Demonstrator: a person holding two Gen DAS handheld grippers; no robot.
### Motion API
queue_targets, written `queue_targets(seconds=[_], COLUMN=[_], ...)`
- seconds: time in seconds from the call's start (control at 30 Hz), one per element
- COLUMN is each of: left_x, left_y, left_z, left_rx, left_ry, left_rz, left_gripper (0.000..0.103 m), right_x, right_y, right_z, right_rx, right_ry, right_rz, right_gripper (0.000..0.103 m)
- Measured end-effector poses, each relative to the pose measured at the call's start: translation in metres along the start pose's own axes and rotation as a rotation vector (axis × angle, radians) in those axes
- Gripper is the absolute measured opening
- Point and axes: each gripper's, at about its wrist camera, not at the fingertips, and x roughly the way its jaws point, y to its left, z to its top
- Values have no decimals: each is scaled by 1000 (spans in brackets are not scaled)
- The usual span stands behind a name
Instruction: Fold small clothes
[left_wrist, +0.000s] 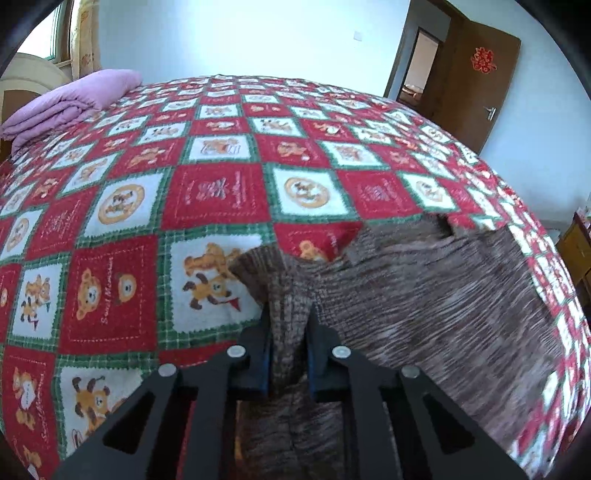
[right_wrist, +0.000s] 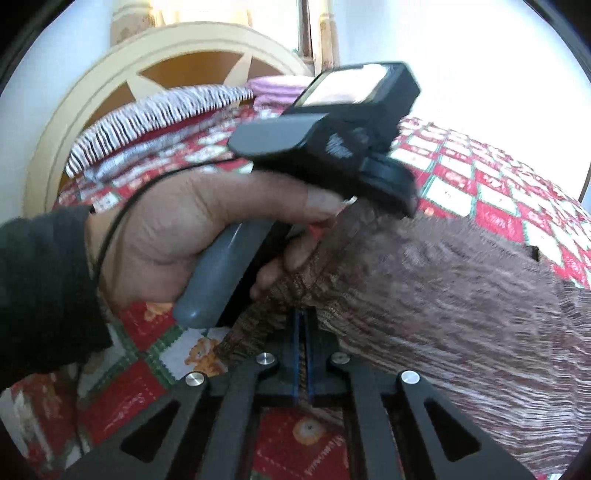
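Note:
A brown knitted garment (left_wrist: 436, 295) lies on the red, white and green patchwork bedspread (left_wrist: 155, 206). My left gripper (left_wrist: 289, 321) is shut on a bunched fold of its near edge, with knit pinched between the blue pads. In the right wrist view the same garment (right_wrist: 461, 295) stretches off to the right. My right gripper (right_wrist: 303, 325) is shut on a thin edge of that knit. A person's hand (right_wrist: 192, 236) in a dark sleeve holds the left gripper's grey handle just ahead of the right gripper, touching the garment.
A folded lilac quilt (left_wrist: 70, 103) rests at the bed's far left by a cream headboard (right_wrist: 92, 110). A brown door (left_wrist: 476, 77) stands open at the far right. A striped fringed cloth (right_wrist: 147, 118) lies near the headboard.

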Motion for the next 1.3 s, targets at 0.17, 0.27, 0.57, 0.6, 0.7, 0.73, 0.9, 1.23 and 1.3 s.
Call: queue_targets(seconds=[0.17, 0.27, 0.57, 0.6, 0.7, 0.73, 0.9, 1.23, 1.3], left_x=[-16, -24, -33, -32, -28, -27, -27, -30, -28], left_y=[-26, -42, -93, -100, -110, -109, -65, -24, -17], left_z=[11, 20, 40, 42, 40, 39, 35, 29, 28], left_rx=[43, 62, 116, 127, 178, 188, 126, 85, 73], left_ry=[-17, -35, -53, -52, -52, -51, -21, -6, -5], left_rz=[21, 31, 24, 29, 69, 80, 103, 18, 2], left_gripper=[14, 14, 12, 12, 12, 12, 12, 11, 11], right_x=[-35, -54, -97, -98, -94, -93, -83, 5, 31], right_y=[-30, -51, -104, -107, -110, -109, -80, 31, 56], right_z=[7, 6, -16, -18, -28, -31, -36, -14, -21], right_rx=[76, 120, 242, 249, 260, 264, 174, -256, -394], right_ry=[-63, -88, -129, -122, -73, -60, -23, 96, 131], right_rz=[2, 1, 7, 12, 27, 35, 70, -213, -297], right_gripper=[2, 2, 0, 0, 0, 0, 59, 70, 70])
